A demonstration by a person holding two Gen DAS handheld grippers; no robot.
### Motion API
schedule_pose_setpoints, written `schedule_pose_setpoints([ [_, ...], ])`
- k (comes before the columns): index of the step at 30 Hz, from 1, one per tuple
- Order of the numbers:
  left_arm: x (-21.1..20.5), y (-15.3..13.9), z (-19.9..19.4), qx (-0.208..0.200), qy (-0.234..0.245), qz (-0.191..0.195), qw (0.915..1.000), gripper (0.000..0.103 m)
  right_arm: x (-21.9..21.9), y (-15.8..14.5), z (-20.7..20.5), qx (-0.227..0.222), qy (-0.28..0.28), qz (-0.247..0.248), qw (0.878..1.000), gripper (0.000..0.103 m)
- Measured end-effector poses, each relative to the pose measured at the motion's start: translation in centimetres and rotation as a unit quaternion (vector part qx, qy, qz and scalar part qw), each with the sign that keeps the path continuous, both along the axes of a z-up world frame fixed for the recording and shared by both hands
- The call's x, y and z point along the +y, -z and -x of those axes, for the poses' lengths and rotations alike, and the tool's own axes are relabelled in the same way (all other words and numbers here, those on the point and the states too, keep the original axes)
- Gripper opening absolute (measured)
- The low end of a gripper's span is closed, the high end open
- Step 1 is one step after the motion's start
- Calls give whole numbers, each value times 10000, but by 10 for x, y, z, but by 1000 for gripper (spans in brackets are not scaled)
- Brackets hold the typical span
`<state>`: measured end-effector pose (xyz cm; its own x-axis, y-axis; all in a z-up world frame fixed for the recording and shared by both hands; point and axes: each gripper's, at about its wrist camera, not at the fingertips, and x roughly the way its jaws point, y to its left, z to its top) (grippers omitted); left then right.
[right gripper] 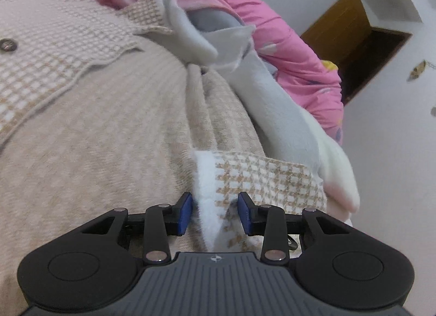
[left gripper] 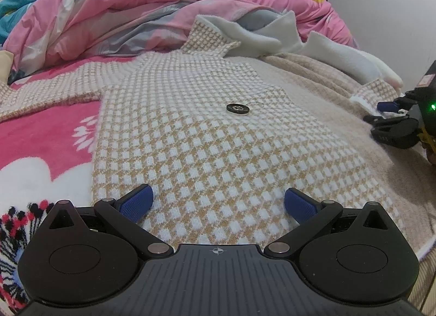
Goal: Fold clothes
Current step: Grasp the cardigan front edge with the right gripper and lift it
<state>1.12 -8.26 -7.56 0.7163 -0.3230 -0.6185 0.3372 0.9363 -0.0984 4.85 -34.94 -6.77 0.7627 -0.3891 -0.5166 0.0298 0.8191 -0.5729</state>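
A: Starting with the left wrist view, what is the count?

B: One checked cardigan point(left gripper: 207, 130) lies spread flat on the bed, over a pink blanket point(left gripper: 51, 136). One black button point(left gripper: 237, 108) sits on it, with a loose thread. One pink quilt point(left gripper: 141, 8) is heaped behind. The left gripper point(left gripper: 218, 203) hovers over the hem with its jaws wide apart and nothing between them. The right gripper point(left gripper: 392, 122) shows at the right edge.

A: Edges and room?

B: The cardigan's left edge runs straight along the blanket, with open fabric ahead of the jaws. No legible writing.

A: And the right wrist view?

B: One sleeve cuff point(right gripper: 261, 179) with a white fuzzy edge lies between the pads of the right gripper point(right gripper: 215, 213). The jaws stand part way in, and I cannot tell whether the pads press on the cuff. One white lining point(right gripper: 286, 114) trails beside it. A white wall lies beyond the bed's right edge.
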Motion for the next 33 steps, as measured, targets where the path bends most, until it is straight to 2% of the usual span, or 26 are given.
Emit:
schedule_pose_setpoints([
  [2,1,0,0,-4,5,42,10000,103,-3,-2,-2,-17,66,-95,9999,27],
  [4,3,0,0,-1,7,93,10000,103,-9,-8,0,-77,156,-387,9991,11],
  [7,6,0,0,10,2,189,9998,103,-16,-21,7,-344,239,-805,9959,2],
  [9,8,-1,0,15,-11,279,9996,103,-20,-34,16,-644,309,-961,9928,2],
  [11,10,-1,0,19,-23,359,9994,103,-29,-52,27,-944,379,-1427,9845,2],
  [13,11,-1,1,25,-34,443,9990,103,-42,-72,45,-1296,362,-2119,9680,2],
  [16,15,-1,1,48,-65,620,9980,103,-58,-97,72,-1685,199,-3105,9353,2],
  [20,20,-2,0,89,-69,781,9969,103,-65,-111,103,-1964,-198,-3962,8967,2],
  [26,27,-4,0,192,-92,992,9948,103,-35,-109,135,-1790,-960,-4318,8788,2],
  [33,51,-8,-3,437,-291,1864,9811,102,-2,-75,159,-1109,-1623,-4551,8685,2],
])
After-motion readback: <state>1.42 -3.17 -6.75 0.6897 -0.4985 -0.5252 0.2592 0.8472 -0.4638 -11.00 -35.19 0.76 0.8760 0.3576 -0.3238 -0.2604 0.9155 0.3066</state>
